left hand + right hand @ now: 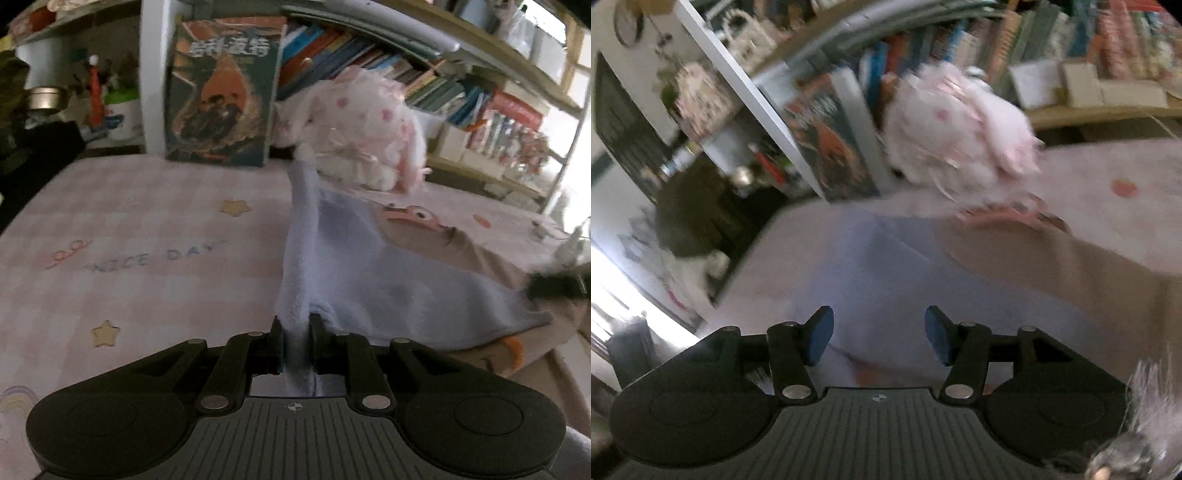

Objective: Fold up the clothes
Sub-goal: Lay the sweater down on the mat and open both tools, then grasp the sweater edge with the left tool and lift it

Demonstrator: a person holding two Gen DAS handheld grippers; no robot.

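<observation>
A pale blue cloth [351, 273] lies partly lifted on the pink checked bed sheet [129, 229]. My left gripper [295, 332] is shut on a pinched fold of the blue cloth, which rises as a ridge away from the fingers. In the right wrist view the same blue cloth [871, 266] spreads flat below, with a beige garment [1052, 258] beside it on the right. My right gripper [879, 332] is open and empty, hovering just above the blue cloth. The right view is blurred.
A fluffy white and pink plush toy [362, 129] sits at the far edge of the bed, also in the right wrist view [960, 136]. A large book [221, 88] stands upright beside it. Bookshelves [480, 92] line the back.
</observation>
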